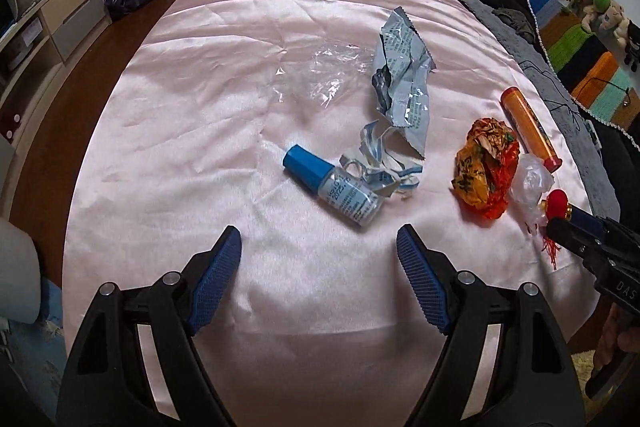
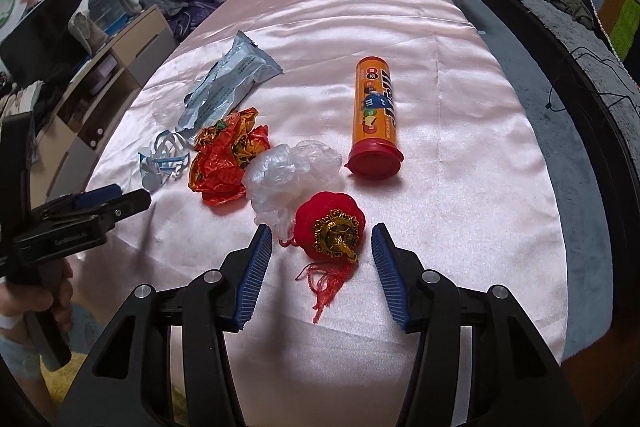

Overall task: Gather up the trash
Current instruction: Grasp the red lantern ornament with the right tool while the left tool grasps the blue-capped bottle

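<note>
left gripper [image 1: 319, 259]: wide open, nothing held | right gripper [image 2: 322, 251]: partly open, red ornament [image 2: 329, 227] straddled, not pinched | risk: crumpled plastic [image 2: 292, 171] touching it is dragged, tassel [image 2: 326, 285] snagged

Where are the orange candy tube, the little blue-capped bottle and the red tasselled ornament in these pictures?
orange candy tube [image 2: 374, 107]: right wrist view, on the middle of its printed side.
blue-capped bottle [image 1: 348, 195]: left wrist view, on its clear labelled body.
red tasselled ornament [image 2: 320, 213]: right wrist view, on its red fabric top.
</note>
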Available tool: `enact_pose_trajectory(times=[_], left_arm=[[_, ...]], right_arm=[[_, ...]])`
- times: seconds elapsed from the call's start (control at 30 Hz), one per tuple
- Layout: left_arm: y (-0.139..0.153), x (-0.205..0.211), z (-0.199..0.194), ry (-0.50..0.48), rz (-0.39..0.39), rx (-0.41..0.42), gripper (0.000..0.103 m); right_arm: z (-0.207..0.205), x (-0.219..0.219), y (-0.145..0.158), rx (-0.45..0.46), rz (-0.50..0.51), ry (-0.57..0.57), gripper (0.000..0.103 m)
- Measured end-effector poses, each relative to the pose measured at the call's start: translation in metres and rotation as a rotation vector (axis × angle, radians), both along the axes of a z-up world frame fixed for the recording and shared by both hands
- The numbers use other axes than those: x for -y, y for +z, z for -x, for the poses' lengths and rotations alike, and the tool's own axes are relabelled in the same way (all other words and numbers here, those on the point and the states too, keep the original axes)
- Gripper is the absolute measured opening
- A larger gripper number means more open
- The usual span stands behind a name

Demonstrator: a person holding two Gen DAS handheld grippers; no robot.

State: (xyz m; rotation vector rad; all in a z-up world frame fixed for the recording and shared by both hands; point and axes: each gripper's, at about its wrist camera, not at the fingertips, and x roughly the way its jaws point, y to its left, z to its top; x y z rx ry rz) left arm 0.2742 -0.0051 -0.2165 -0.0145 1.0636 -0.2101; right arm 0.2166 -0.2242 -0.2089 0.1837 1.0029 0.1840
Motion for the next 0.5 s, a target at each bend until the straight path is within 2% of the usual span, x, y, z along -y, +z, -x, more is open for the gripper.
enact_pose_trajectory(times=[0.27,0.37,0.47,0.5], left_arm=[[-0.001,0.005,-0.023,-0.045,-0.018,0.034,0.075],[-0.002,0.01,-0.025,-0.063,-0.038,0.049,0.074],[-0.002,0.013,-0.023,-0.074,-0.062,0.071,0.063],[-0.001,0.014,-0.023,-0.074,-0.062,0.075,0.055]], right_arm=[[-0.007,-0.002,-0.005,-0.002,-0.003,-0.002,0.047],[-0.008,-0.003,-0.005,0.004,0.008,-0.005,0.037],[-0.008,-0.003,-0.005,0.009,0.01,-0.005,0.037],[-0.008,-0.003,-0.005,0.01,0.011,-0.004,0.037]])
